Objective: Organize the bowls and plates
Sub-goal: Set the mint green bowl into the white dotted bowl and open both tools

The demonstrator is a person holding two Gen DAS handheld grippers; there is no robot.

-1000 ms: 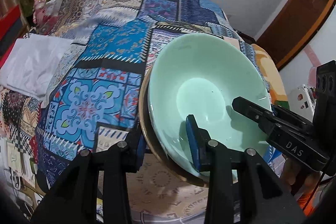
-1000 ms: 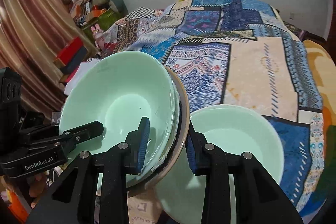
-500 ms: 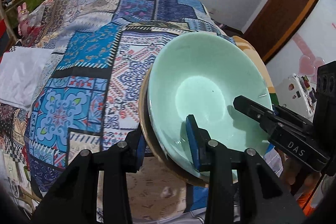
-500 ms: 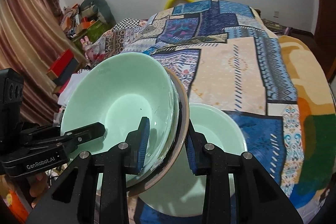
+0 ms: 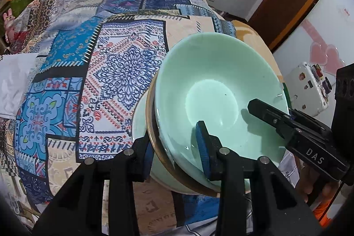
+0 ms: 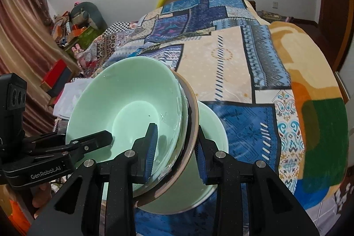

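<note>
Two grippers are seen in the left wrist view clamped on one tilted stack: the left gripper (image 5: 177,145) at 6 o'clock pinches the mint bowl (image 5: 216,90) nested in a brown-rimmed plate (image 5: 152,136), the right gripper (image 5: 265,112) biting at 4 o'clock. In the right wrist view, the right gripper (image 6: 176,147) is closed on that rim, above a second mint bowl (image 6: 212,125) resting empty on the patchwork quilt (image 6: 232,59) at 5 o'clock; lowering the stack squarely into it is judged the next move.

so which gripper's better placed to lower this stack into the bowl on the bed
Neither alone. The left gripper and right gripper both clamp the stacked green bowl and brown-rimmed plate, directly above the lower green bowl.
</note>
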